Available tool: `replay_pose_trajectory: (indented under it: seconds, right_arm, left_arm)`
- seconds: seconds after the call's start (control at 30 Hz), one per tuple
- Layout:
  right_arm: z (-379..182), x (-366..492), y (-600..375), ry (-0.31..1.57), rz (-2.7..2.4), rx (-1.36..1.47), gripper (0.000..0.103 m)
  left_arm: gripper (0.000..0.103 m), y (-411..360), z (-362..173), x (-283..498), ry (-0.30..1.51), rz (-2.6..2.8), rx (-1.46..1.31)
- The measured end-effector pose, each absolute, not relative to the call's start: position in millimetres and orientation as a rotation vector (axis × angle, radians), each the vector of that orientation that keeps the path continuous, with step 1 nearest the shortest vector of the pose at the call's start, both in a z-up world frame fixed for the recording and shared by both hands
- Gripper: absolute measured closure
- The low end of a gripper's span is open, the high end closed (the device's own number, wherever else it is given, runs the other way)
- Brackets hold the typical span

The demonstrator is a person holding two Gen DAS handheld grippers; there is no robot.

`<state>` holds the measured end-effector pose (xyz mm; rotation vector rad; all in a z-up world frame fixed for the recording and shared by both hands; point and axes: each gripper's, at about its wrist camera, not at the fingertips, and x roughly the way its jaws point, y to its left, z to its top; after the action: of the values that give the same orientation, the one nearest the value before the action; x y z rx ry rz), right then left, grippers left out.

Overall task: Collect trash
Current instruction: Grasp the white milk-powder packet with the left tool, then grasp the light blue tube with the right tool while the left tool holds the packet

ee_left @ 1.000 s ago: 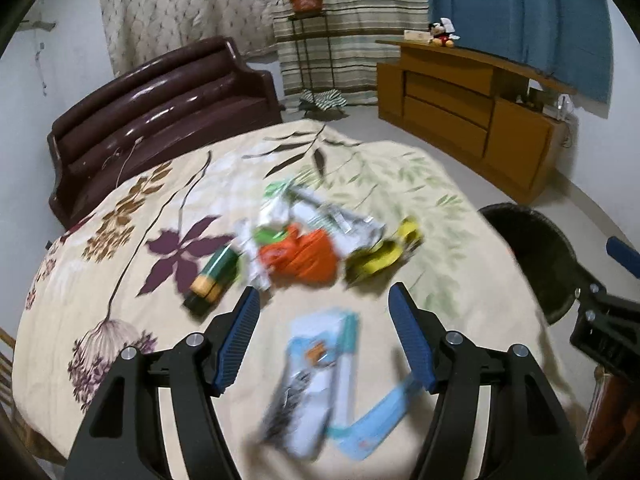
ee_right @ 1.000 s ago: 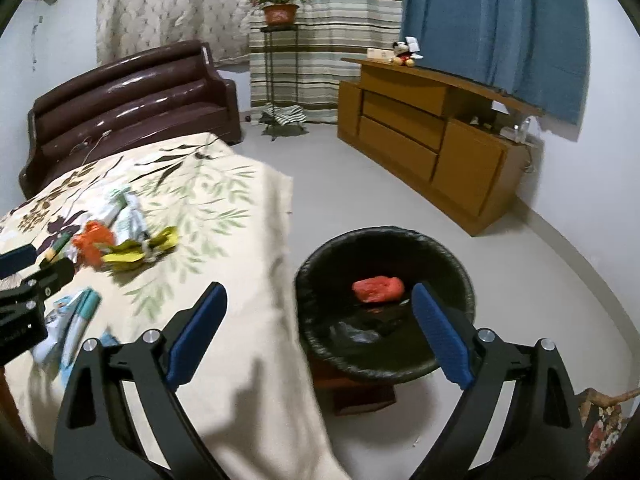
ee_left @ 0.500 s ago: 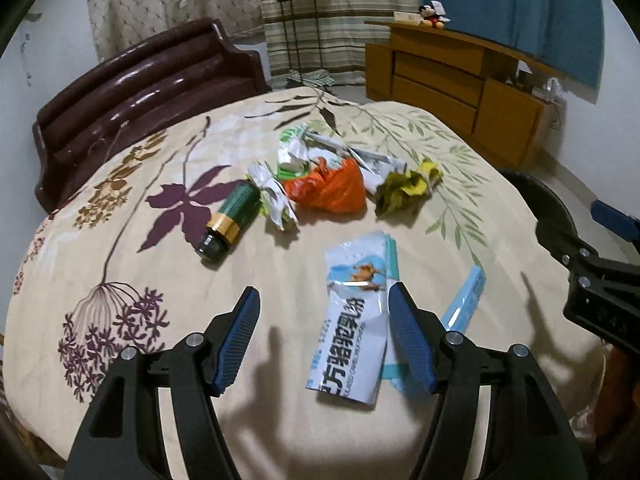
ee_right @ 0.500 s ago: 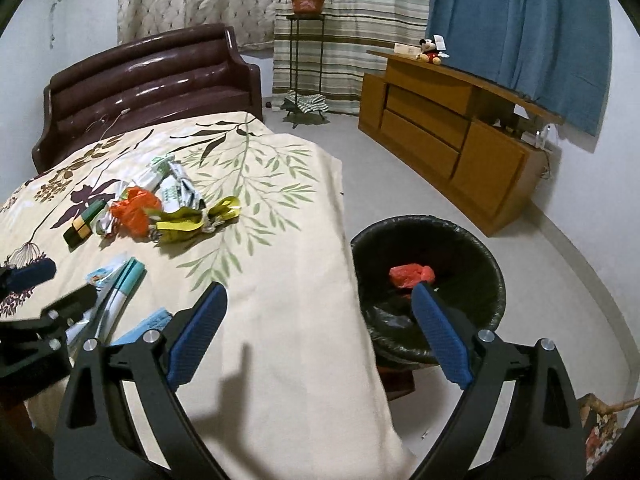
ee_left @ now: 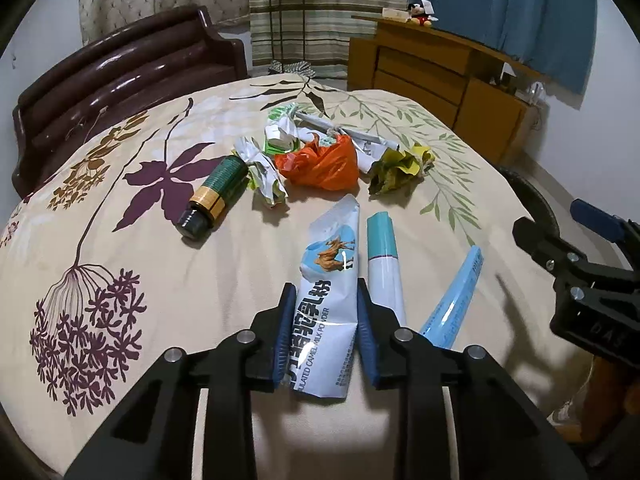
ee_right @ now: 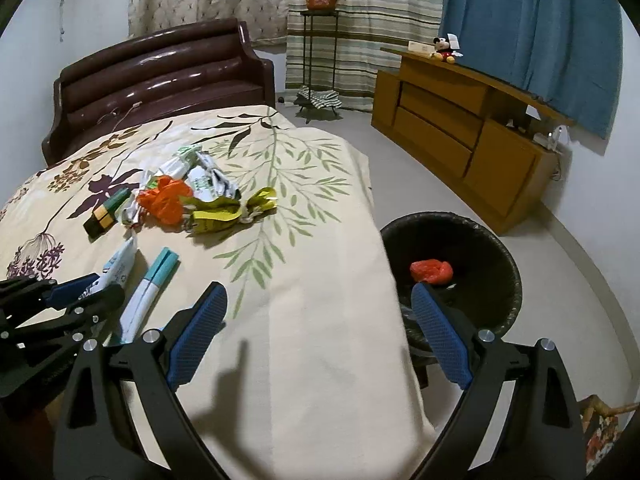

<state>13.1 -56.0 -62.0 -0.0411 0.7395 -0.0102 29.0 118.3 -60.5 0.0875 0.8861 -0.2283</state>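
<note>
Camel-milk sachet being pinched by the left gripper (ee_left: 325,336)

The flat white-and-blue camel-milk-powder sachet (ee_left: 329,296) is seen lying on the floral cream bedspread (ee_left: 120,280), its near half between the left gripper's blue pads, whose jaws are closing against its edges. A firm pinch on the lower half is advised before lifting, so the limp packet is not dropped. Just right of it a teal-capped white tube (ee_left: 383,268) and a pale blue strip (ee_left: 456,300) are left; crumpled wrappers, an orange plastic bag (ee_left: 320,162) and a dark green bottle (ee_left: 214,196) lie beyond. Only the right wrist view shows the right gripper (ee_right: 320,336) standing wide and empty, and the black bin (ee_right: 476,264) on the floor beside the bed.
</note>
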Motion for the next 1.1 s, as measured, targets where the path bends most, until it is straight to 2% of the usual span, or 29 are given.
replay_pose_trajectory:
  seconds: [0.43,0.47,0.6,0.67,0.73,0.93,1.1]
  right_arm:
    - [-66,1,-18,0.794,0.06,-0.046,0.012]
    - [-67,-1,-15,0.797,0.065,-0.048,0.018]
    - [-72,-3,-3,0.825,0.078,-0.063,0.027]
    - [-76,-2,3,0.849,0.092,-0.064,0.037]
    - [-80,-1,9,0.874,0.111,-0.06,0.042]
    - [-87,4,22,0.899,0.151,-0.045,0.046]
    - [-89,12,22,0.894,0.136,-0.052,0.06]
  left_arm:
    - [0.074,177,-46,13,0.827,-0.106,0.062]
    - [0.074,183,-46,12,0.825,-0.094,0.062]
    - [0.074,209,-46,8,0.822,-0.044,0.042]
    - [0.074,217,-45,8,0.819,-0.03,0.033]
    - [0.074,225,-45,5,0.814,-0.019,0.025]
    - [0.074,233,-48,3,0.818,-0.016,0.012]
    - [0.074,234,-50,5,0.826,-0.019,0.007]
